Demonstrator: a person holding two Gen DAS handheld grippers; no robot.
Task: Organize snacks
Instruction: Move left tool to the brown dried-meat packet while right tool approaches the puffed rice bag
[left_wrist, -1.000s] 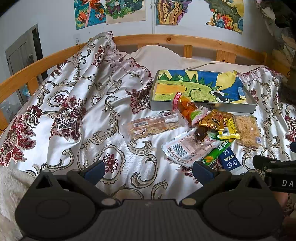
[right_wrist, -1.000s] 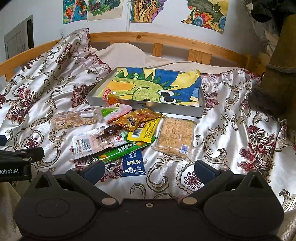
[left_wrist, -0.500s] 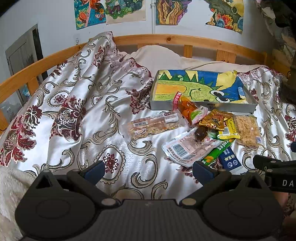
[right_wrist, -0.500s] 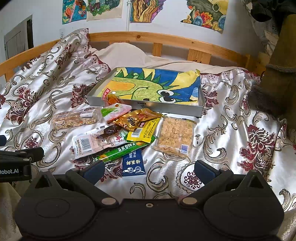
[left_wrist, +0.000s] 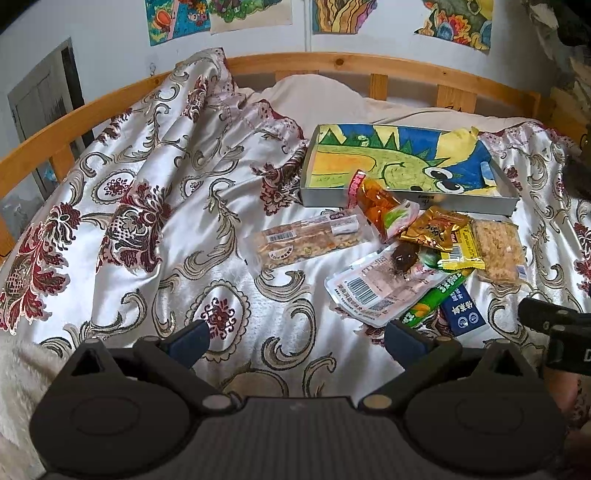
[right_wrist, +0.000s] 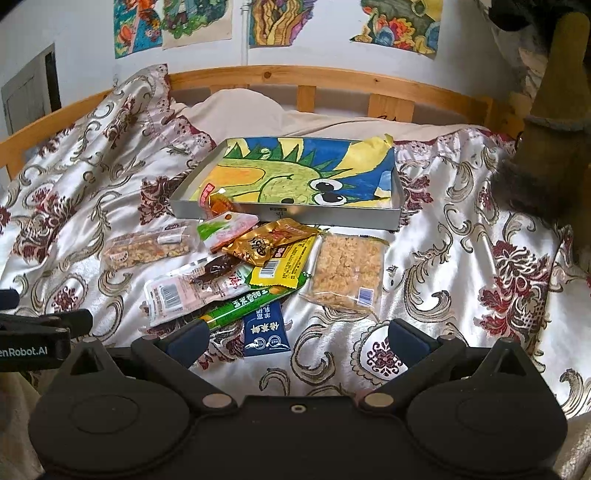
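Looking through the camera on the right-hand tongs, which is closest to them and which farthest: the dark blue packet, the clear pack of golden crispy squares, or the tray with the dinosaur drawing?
1. Dark blue packet: nearest, just ahead of the right tongs, slightly left.
2. Pack of crispy squares: middle, ahead and slightly right.
3. Dinosaur tray: farthest, behind the whole snack pile.
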